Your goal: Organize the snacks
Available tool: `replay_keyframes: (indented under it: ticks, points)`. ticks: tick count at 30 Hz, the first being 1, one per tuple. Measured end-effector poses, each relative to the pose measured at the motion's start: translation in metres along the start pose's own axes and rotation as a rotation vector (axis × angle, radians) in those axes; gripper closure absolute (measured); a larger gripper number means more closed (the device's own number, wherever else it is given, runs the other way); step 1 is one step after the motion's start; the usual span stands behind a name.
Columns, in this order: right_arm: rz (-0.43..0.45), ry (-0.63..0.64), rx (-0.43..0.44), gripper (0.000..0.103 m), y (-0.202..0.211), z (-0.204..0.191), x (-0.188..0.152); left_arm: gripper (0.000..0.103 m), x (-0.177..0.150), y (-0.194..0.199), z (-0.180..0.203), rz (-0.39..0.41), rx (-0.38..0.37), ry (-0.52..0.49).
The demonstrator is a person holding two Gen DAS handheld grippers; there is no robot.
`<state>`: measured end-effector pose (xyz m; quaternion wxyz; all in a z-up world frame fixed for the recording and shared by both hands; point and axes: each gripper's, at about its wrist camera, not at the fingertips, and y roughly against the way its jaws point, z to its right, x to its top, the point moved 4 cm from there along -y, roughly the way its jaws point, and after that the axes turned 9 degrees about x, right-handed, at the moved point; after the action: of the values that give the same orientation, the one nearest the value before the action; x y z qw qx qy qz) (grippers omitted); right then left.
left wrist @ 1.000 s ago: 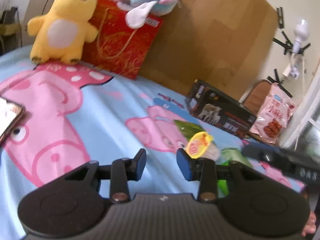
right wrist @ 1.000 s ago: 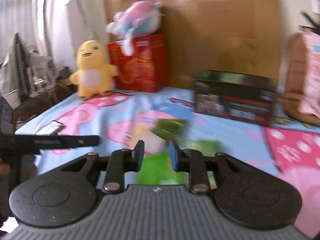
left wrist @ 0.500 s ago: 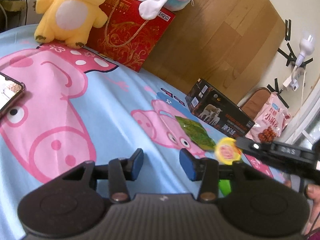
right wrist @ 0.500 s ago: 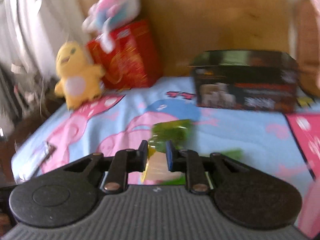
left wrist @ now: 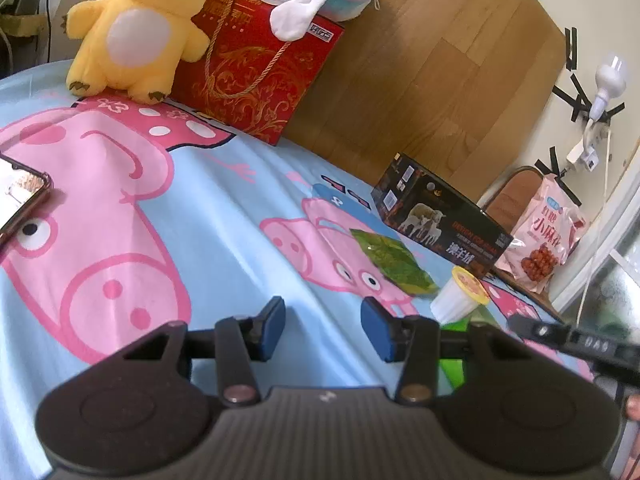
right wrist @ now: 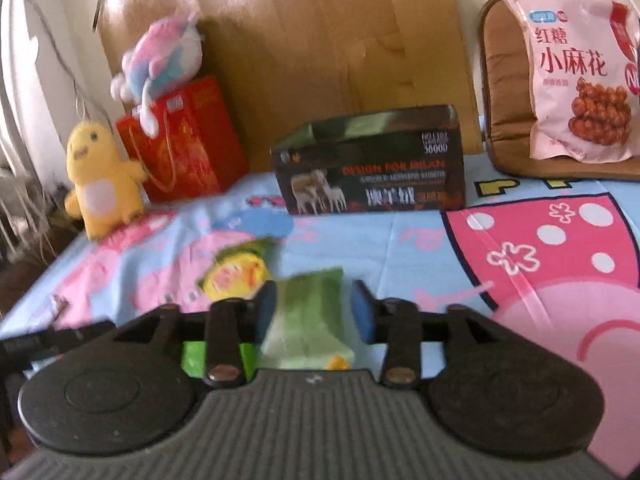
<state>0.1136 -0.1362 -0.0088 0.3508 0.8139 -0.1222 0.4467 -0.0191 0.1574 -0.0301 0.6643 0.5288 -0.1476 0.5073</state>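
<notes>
The right claw (right wrist: 313,310) is wide open and holds nothing. A pale green snack packet (right wrist: 308,320) lies flat on the bed sheet (right wrist: 420,248) right between its two blue pads (right wrist: 362,316), but the pads do not look like they touch it. Just beside the packet, on its left, is a small jelly cup (right wrist: 234,278) with a yellow lid. A dark green snack bag (right wrist: 256,248) lies just behind the cup. This view is a bit blurry, so small details are hard to tell.

The left claw (left wrist: 323,330) is wide open too, and it is empty. It hangs over a bare part of the bed with pink pigs on it. The jelly cup (left wrist: 460,294) sits tipped on the sheet to the right of this claw, and the dark green snack bag (left wrist: 394,262) lies flat just beside it.

Farther back, a black box (right wrist: 370,170) with an open top stands on the bed near the wooden headboard (right wrist: 320,60). A big pink snack bag (right wrist: 582,70) leans on a brown cushion (right wrist: 506,92). A yellow plush toy (right wrist: 102,180) and a red gift bag (right wrist: 190,142) are off to the left.

The step seems to be picking up the pale green packet. Next, the right claw likely needs to go lower and squeeze shut on the packet. The packet is thin and flat, so the pads must get down near the sheet. The black box may be where the snacks go, but that is only a guess.
</notes>
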Motion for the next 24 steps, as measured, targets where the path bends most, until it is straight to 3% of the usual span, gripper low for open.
replay_keyframes:
  ticks: [2, 4, 8, 10, 14, 21, 24]
  points:
    - [-0.037, 0.026, -0.008, 0.048, -0.007, -0.002, -0.007, 0.060, 0.000, 0.000, 0.001, 0.001, 0.003, -0.005]
    - [-0.078, 0.055, -0.008, 0.039, -0.018, -0.005, -0.013, 0.060, 0.000, 0.000, 0.000, 0.001, 0.003, -0.006]
    - [-0.106, 0.148, -0.058, 0.040, -0.033, -0.012, -0.022, 0.060, 0.000, 0.000, 0.000, 0.001, -0.001, -0.004]
    - [-0.106, 0.175, -0.058, 0.046, -0.032, -0.012, -0.022, 0.059, -0.001, 0.000, 0.000, 0.002, 0.002, -0.008]
    - [-0.068, 0.139, -0.147, 0.048, -0.026, 0.008, -0.018, 0.057, -0.001, -0.001, 0.003, 0.003, 0.011, -0.026]
    - [0.010, -0.013, -0.103, 0.049, -0.007, 0.028, -0.010, 0.056, -0.001, -0.001, 0.008, 0.007, 0.031, -0.060]
    - [-0.015, 0.044, -0.122, 0.048, -0.012, 0.022, -0.012, 0.055, -0.002, -0.002, 0.010, 0.008, 0.038, -0.074]
